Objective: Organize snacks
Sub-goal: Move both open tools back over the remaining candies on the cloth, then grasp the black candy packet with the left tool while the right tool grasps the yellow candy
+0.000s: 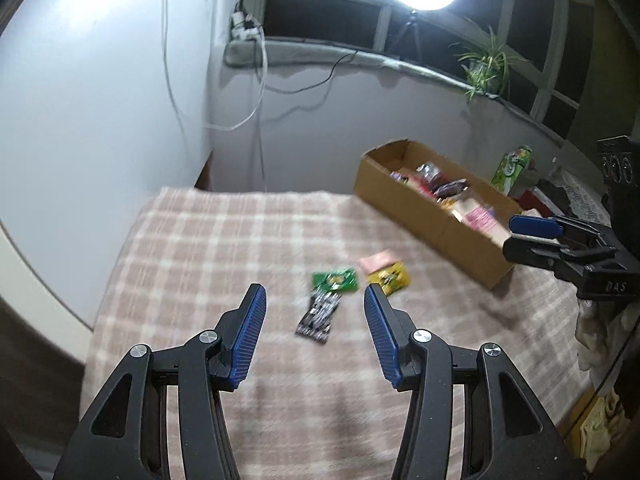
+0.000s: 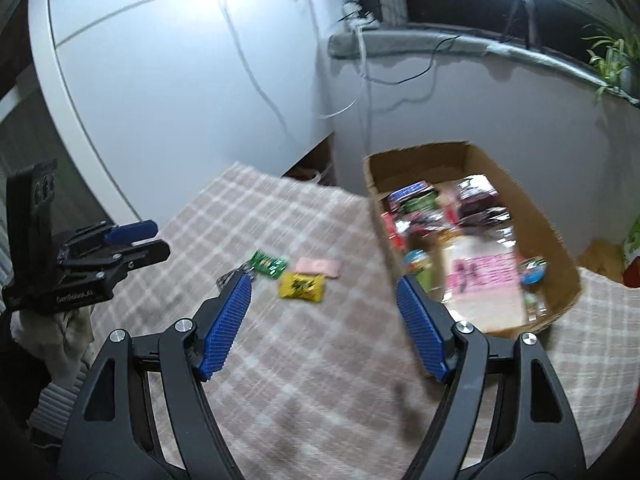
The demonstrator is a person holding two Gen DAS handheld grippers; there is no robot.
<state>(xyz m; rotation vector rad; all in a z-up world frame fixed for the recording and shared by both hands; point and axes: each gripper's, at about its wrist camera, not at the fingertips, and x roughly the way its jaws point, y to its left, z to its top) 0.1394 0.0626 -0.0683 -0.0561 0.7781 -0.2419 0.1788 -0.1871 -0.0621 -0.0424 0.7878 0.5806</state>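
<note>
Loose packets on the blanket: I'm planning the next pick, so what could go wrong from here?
1. The green packet overlaps the black packet, so a pinch may drag both.
2. The yellow packet lies on the pink packet's edge, with the same risk.
3. The plaid blanket is soft, so flat packets may slide or the cloth may get caught in the open left gripper.

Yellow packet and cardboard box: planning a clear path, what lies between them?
Only bare plaid blanket separates the yellow packet from the cardboard box, clearest in the right wrist view.
</note>
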